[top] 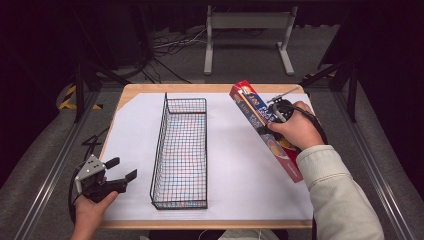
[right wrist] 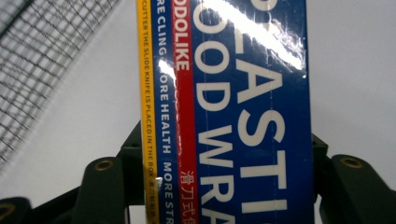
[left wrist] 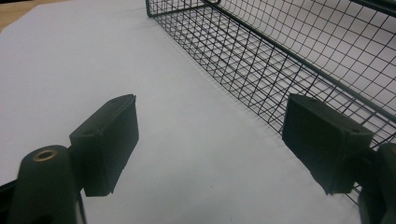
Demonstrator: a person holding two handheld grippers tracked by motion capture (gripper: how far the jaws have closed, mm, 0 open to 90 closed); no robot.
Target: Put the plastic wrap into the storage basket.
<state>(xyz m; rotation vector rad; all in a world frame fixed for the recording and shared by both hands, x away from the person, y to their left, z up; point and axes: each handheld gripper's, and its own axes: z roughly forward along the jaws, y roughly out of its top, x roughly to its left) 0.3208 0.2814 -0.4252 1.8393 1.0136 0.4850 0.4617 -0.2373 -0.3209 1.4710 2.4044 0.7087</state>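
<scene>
A long red and blue plastic wrap box (top: 257, 117) hangs tilted above the right side of the table, its far end raised. My right gripper (top: 274, 120) is shut on its middle. In the right gripper view the box (right wrist: 243, 116) fills the gap between both jaws, which press on its two sides. A black wire basket (top: 181, 150) stands lengthwise in the middle of the white sheet (top: 235, 165), with nothing in it. My left gripper (top: 123, 169) rests at the table's near left corner, open, nothing between its fingers; the basket wall (left wrist: 280, 60) lies just to its right.
The white sheet covers most of the wooden table (top: 145, 89). A white metal stand (top: 247, 30) and cables lie on the floor beyond the far edge. Black frame legs stand at both sides of the table.
</scene>
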